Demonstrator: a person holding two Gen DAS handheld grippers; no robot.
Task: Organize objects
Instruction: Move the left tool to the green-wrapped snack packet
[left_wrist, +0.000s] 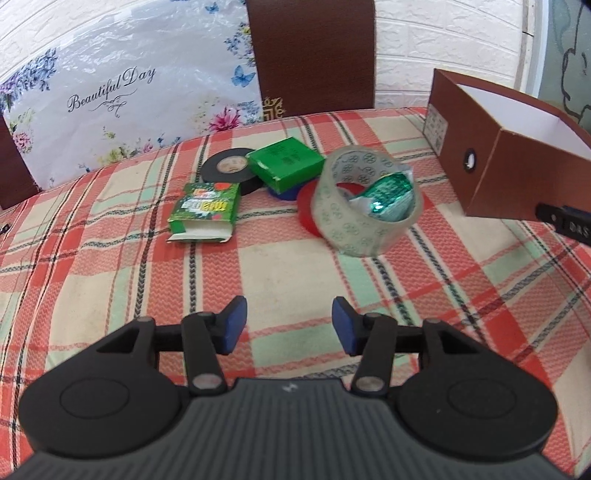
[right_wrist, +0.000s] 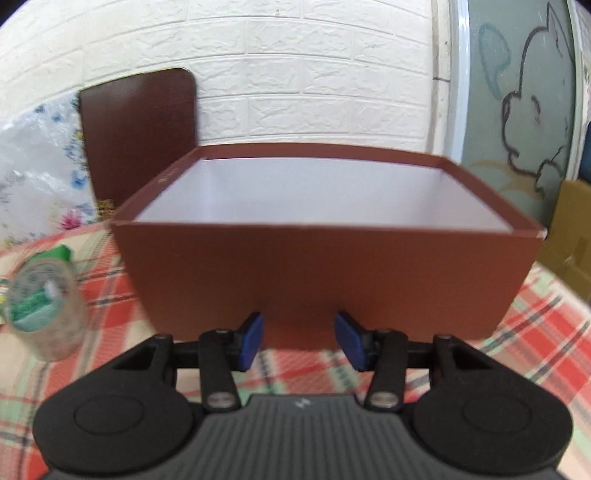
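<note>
Clutter for sorting, bunched near the middle of the plaid-covered surface, toward its far edge: clear tape roll (left_wrist: 364, 205) on its side with a green foil packet (left_wrist: 388, 197) tucked in its core; red tape roll (left_wrist: 308, 210) touching it behind; blue roll (left_wrist: 282, 194) under a plain green box (left_wrist: 286, 164); black tape roll (left_wrist: 229, 168) beside that; printed green carton (left_wrist: 205, 212) nearest the left side, flap open.

Receptacle: brown box (right_wrist: 325, 280), lid off, white inside, empty as far as visible, at the right edge of the surface.

Left gripper (left_wrist: 288, 326): jaws apart, nothing between, short of the pile and well apart from it.
Right gripper (right_wrist: 299, 339): jaws apart, nothing held, tips just before the near wall of the brown box; contact not discernible.

Risks, judged:
- Clear roll likely to roll off if nudged rather than pinched.
- Foil packet loose in the core; likely to drop out on lifting.
- Green box perched on rolls; pulling a roll beneath would topple it.
- Open carton flap may snag or spill.
- Light box may slide toward the edge if pushed.
</note>
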